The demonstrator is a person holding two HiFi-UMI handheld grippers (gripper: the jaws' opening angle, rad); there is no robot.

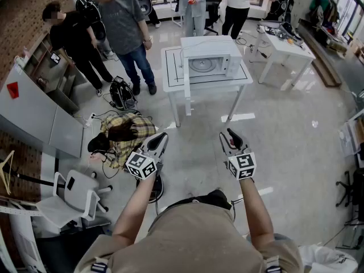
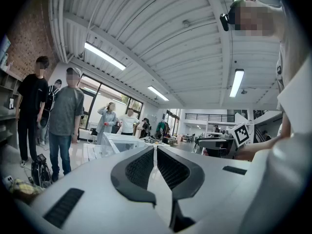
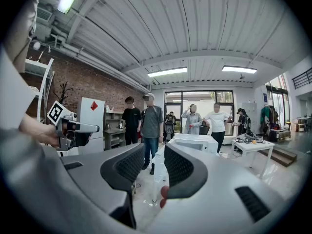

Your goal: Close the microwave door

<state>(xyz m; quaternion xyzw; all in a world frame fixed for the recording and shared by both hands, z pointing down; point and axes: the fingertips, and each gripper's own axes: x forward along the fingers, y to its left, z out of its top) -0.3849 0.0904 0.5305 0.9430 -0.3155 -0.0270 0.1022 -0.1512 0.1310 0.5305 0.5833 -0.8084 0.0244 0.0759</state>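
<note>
The microwave (image 1: pixel 211 61) on the far table (image 1: pixel 170 73) has its door (image 1: pixel 186 87) open. Step close, then push the door's free edge with the pinched-shut left gripper (image 1: pixel 161 139). The right gripper (image 1: pixel 230 135), narrowly parted, holds nothing.

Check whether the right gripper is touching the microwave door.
Apart. The head view shows the right gripper held back, with a stretch of floor between it and the open microwave door.

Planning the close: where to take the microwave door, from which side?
Likely the free edge of the door, pushed from its left outer face: it stands swung out from the left front of the microwave, so a push there swings it shut.
</note>
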